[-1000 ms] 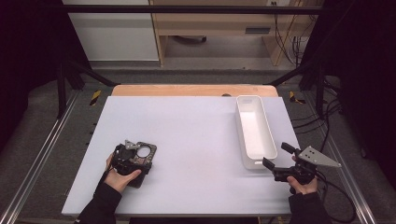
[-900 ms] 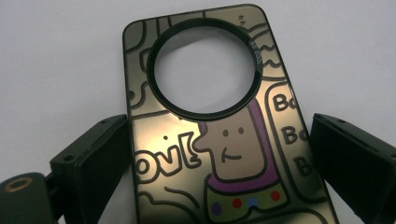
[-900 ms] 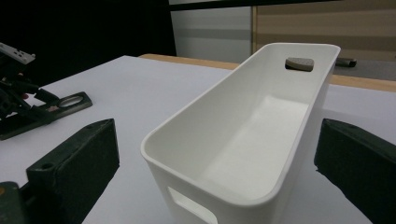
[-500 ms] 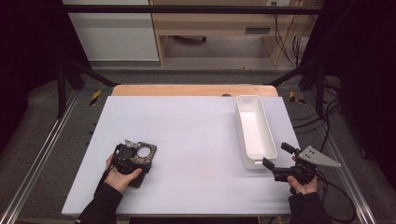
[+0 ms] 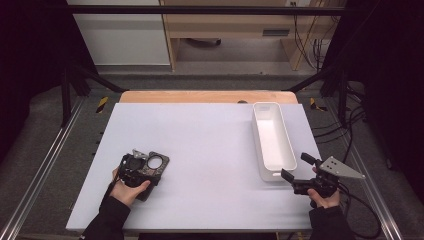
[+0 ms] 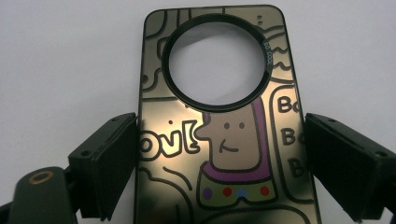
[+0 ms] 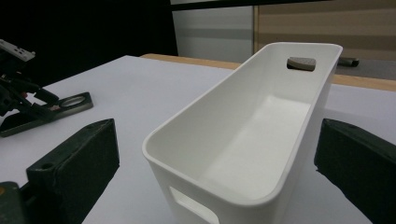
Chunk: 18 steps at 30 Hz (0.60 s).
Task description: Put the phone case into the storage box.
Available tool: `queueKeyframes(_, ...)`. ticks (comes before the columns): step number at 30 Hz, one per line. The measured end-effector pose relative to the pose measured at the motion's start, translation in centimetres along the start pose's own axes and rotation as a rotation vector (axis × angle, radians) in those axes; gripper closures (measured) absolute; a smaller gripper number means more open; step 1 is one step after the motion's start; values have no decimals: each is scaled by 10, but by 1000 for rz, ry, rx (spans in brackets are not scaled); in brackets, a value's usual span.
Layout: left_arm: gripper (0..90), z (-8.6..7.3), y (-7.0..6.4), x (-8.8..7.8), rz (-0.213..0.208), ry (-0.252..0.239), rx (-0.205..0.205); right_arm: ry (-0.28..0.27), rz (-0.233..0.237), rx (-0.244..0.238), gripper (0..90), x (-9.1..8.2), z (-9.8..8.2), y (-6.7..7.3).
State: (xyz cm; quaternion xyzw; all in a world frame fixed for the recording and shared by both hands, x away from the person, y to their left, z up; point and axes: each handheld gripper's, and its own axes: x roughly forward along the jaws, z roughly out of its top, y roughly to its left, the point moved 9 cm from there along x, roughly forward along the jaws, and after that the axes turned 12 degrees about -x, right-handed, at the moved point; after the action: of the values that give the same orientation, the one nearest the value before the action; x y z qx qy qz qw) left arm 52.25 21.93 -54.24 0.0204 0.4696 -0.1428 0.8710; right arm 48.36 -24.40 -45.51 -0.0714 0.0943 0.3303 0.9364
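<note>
A dark, glossy phone case (image 6: 224,154) with a cartoon drawing and a round camera hole lies flat on the pale table. My left gripper (image 6: 222,158) has one black jaw against each long edge of the case, shut on it. In the high view the phone case (image 5: 156,162) sticks out of my left gripper (image 5: 142,169) at the table's front left. A white oblong bin (image 5: 267,104) stands at the right, empty. My right gripper (image 5: 295,166) is open just before the bin's near end; the bin (image 7: 187,186) rises between its wide-apart jaws without touching them.
The pale tabletop (image 5: 210,130) stretches between the two hands. A wooden strip (image 5: 200,96) runs along its far edge. Metal rails (image 5: 45,160) flank the table, and cables (image 5: 345,135) lie on the floor at the right. From the right gripper view, the phone case (image 7: 46,109) lies far left.
</note>
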Motion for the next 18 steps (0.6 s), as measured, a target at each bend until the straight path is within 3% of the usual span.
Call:
queueKeyframes(10, 111, -1, -1, 1, -2, -7, 27, 0, 1, 1, 2, 0, 0, 0)
queueKeyframes(18, 98, -4, 0, 2, -29, -4, 26, 1, 0, 0, 2, 0, 0, 0)
